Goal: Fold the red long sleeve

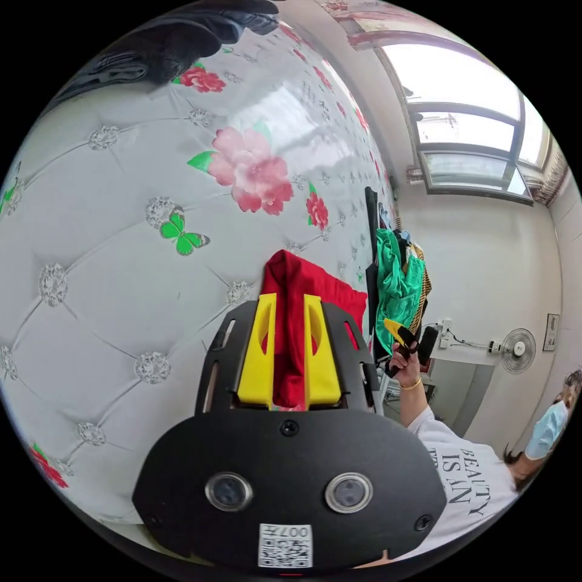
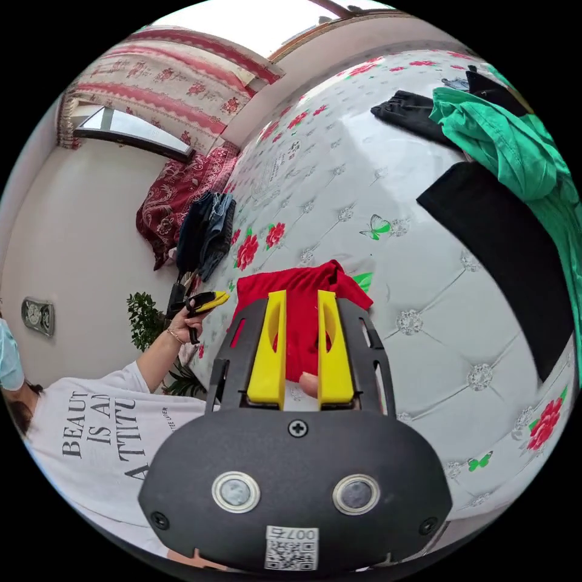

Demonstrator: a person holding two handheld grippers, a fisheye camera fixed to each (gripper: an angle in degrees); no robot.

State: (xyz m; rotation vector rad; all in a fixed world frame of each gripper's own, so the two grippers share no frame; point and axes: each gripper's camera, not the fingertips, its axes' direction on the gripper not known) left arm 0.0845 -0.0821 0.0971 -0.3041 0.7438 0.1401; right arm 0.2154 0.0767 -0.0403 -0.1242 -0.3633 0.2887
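Observation:
The red long sleeve hangs bunched above the white quilted bed, held up between both grippers. In the left gripper view my left gripper is shut on a fold of the red cloth, which fills the gap between the yellow jaws. A hand holds the right gripper beyond the garment's far edge. In the right gripper view my right gripper is shut on the red long sleeve too. The left gripper shows there in the person's other hand.
The flower-printed bed carries a green garment, a flat black garment, another dark piece, folded jeans and red patterned bedding. A person in a white T-shirt stands beside it, near a plant.

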